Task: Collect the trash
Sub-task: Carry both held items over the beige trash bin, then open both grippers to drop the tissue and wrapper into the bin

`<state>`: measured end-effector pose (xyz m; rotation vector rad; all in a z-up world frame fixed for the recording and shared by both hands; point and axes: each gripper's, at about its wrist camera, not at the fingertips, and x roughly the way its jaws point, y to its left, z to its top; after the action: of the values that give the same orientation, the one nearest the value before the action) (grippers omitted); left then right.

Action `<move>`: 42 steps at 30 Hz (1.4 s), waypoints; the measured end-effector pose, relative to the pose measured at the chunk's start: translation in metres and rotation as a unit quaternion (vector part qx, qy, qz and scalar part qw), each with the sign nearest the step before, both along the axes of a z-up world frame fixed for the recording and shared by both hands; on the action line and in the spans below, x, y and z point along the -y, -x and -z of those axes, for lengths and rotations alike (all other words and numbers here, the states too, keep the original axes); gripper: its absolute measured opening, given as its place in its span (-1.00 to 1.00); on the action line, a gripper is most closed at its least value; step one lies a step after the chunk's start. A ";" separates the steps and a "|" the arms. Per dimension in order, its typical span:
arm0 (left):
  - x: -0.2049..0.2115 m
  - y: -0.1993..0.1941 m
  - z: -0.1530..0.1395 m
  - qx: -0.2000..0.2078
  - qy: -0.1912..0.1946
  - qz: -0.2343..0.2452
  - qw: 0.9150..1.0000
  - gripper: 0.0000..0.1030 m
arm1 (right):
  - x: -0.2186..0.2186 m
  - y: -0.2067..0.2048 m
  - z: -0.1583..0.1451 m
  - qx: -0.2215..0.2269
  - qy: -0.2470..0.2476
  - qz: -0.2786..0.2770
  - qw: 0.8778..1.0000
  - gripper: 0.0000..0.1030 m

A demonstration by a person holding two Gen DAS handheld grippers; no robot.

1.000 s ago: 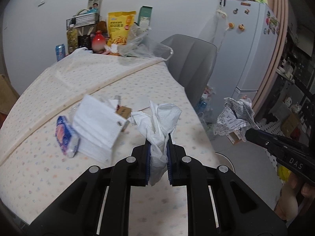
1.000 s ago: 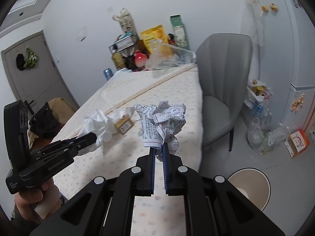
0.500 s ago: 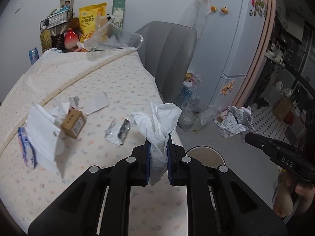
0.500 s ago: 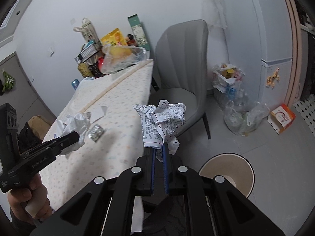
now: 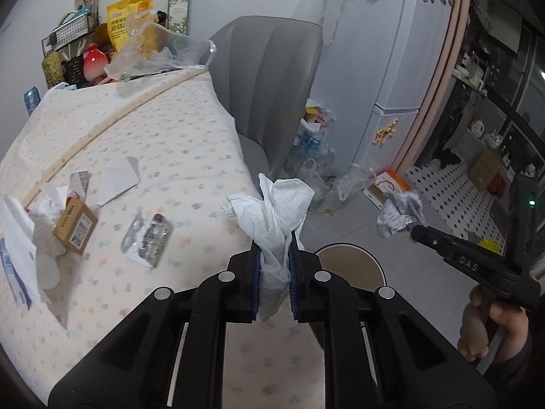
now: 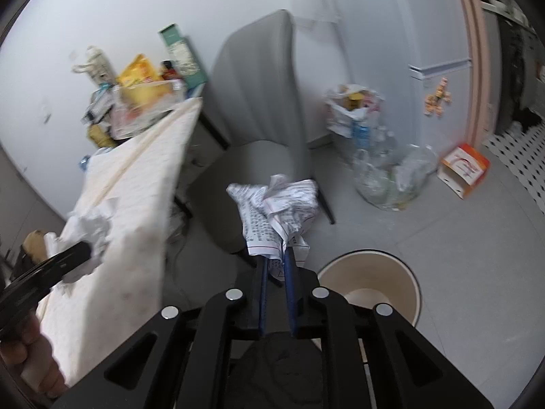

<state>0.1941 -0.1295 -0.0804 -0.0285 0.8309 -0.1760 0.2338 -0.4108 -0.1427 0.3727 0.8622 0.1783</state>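
On the left of the left wrist view, the tabletop (image 5: 177, 143) wears a pale dotted cloth strewn with litter: a small brown carton (image 5: 75, 225) whose label print is too small to read, a torn blister pack (image 5: 148, 238) beside it, a scrap of white paper (image 5: 117, 180) further back. The cloth's near right corner ends just beside the left claw (image 5: 272, 272), so that claw sits at the tabletop's edge with open floor to its right. Its jaws are clamped on a crumpled white tissue (image 5: 272, 211), which sticks up between the blue pads.

Right of it, on the floor, a round beige bin (image 5: 351, 269) stands open-topped, near a grey chair (image 5: 272, 102). Further right a hand (image 5: 490, 327) holds the right claw, whose body reads "DAS", tilted downward.

In the right wrist view, the right claw (image 6: 276, 272) hangs over floor between the chair seat and the bin (image 6: 371, 283), clear of the tabletop. Its jaws have just been opening; a crumpled printed paper (image 6: 276, 211), its text unreadable, sits between them, and whether the pads grip it I cannot tell.
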 end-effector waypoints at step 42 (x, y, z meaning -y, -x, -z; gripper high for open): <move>0.165 -0.047 0.026 -0.041 0.019 0.131 0.990 0.65 | 0.143 0.080 0.005 0.022 -0.023 0.151 0.988 0.39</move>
<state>0.2416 -0.2942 -0.1065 0.0396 0.9119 -0.4411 0.1538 -0.5533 -0.1474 0.5350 0.7492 -0.0746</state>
